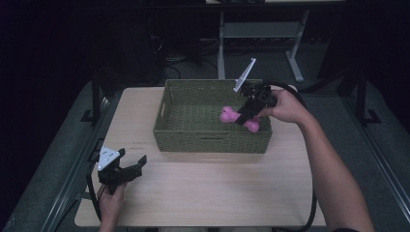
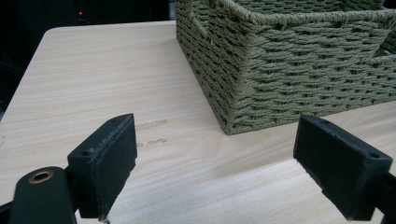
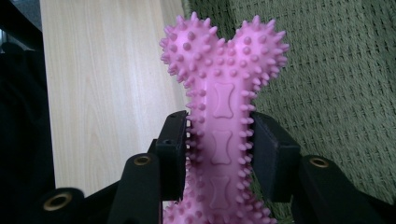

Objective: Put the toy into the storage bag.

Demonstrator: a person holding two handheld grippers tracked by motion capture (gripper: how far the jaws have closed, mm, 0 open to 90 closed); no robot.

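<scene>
The right gripper (image 1: 247, 113) is clamped on the shaft of a pink spiky bone toy (image 3: 219, 126), holding it over the green woven basket (image 1: 167, 125), toward the basket's 4 o'clock corner. The basket sits at 12 o'clock on the worktop (image 1: 217, 188). At 8 o'clock, the left gripper (image 1: 133, 166) rests with its jaws apart, nothing between them.

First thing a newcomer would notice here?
The spiky pink bone toy, clamped at its shaft by the right gripper over the green woven basket at the table's far side. Next, the left gripper, open with nothing in it, near the table's front-left corner.
</scene>
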